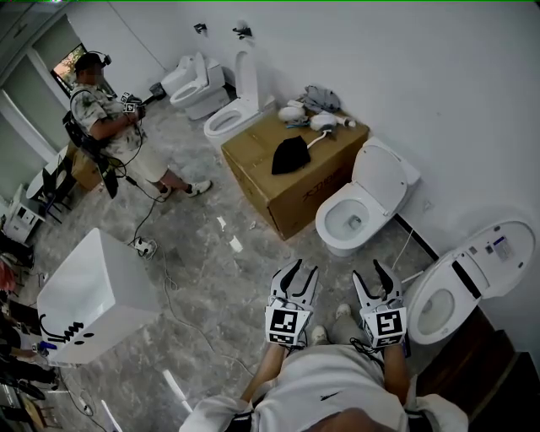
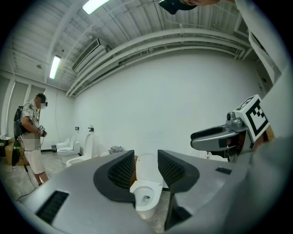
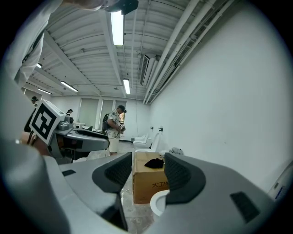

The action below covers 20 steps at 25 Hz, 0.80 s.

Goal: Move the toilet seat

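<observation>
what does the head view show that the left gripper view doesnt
Only the head view: the white boxy unit on the floor at lower left, the black cloth lying on the cardboard box, and the toilet at far right.
Only the left gripper view: the ceiling, with its light strips and pipes.
Both: the open toilet ahead, the standing person, the far toilets and the right gripper.
</observation>
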Each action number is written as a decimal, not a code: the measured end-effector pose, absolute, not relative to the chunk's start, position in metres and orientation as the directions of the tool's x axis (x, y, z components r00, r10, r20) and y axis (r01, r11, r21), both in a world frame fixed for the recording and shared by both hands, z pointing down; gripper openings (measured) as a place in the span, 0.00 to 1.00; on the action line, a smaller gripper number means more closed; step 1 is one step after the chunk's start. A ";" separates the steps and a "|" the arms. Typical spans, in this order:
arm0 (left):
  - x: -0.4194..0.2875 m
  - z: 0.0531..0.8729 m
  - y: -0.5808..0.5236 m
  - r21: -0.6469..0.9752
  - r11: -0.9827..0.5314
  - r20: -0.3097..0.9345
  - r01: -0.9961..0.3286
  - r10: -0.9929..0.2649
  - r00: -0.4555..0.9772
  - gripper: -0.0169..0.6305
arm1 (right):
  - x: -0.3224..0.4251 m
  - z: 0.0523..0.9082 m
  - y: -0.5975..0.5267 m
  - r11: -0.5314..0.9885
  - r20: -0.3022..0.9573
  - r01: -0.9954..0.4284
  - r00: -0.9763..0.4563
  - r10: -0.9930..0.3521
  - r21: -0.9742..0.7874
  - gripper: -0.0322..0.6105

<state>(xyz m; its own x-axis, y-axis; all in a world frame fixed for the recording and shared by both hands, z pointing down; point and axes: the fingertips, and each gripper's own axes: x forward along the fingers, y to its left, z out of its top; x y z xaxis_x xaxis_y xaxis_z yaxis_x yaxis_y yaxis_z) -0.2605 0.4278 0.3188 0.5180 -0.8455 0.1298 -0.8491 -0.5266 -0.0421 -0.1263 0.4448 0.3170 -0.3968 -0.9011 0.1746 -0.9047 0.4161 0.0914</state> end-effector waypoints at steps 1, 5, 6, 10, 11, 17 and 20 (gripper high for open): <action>-0.261 0.319 0.424 -0.043 -0.527 0.129 -0.849 -0.845 0.518 0.30 | -0.127 0.317 0.441 0.414 0.175 -0.905 -0.395 -0.902 0.093 0.42; -0.265 0.320 0.408 -0.044 -0.522 0.127 -0.852 -0.848 0.514 0.30 | -0.130 0.317 0.425 0.416 0.177 -0.904 -0.395 -0.901 0.099 0.42; -0.266 0.319 0.404 -0.046 -0.520 0.125 -0.853 -0.850 0.511 0.30 | -0.130 0.317 0.421 0.417 0.177 -0.903 -0.397 -0.901 0.101 0.42; -0.269 0.318 0.386 -0.055 -0.507 0.117 -0.860 -0.859 0.498 0.30 | -0.133 0.315 0.402 0.426 0.168 -0.899 -0.406 -0.898 0.105 0.42; -0.270 0.319 0.380 -0.058 -0.504 0.117 -0.862 -0.861 0.495 0.30 | -0.133 0.315 0.396 0.428 0.169 -0.898 -0.408 -0.897 0.104 0.42; -0.270 0.322 0.340 -0.065 -0.488 0.124 -0.870 -0.869 0.479 0.30 | -0.133 0.322 0.349 0.449 0.172 -0.889 -0.430 -0.886 0.089 0.42; -0.271 0.323 0.313 -0.059 -0.478 0.127 -0.876 -0.874 0.469 0.30 | -0.133 0.324 0.319 0.456 0.177 -0.884 -0.434 -0.883 0.107 0.42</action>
<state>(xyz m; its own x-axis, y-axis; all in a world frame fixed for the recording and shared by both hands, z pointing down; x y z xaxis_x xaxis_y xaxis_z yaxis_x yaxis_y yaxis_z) -0.2712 0.3130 0.3232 0.4688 -0.8742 0.1266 -0.8762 -0.4784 -0.0589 -0.1332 0.3192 0.3238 -0.4342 -0.8832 0.1774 -0.8836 0.4559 0.1066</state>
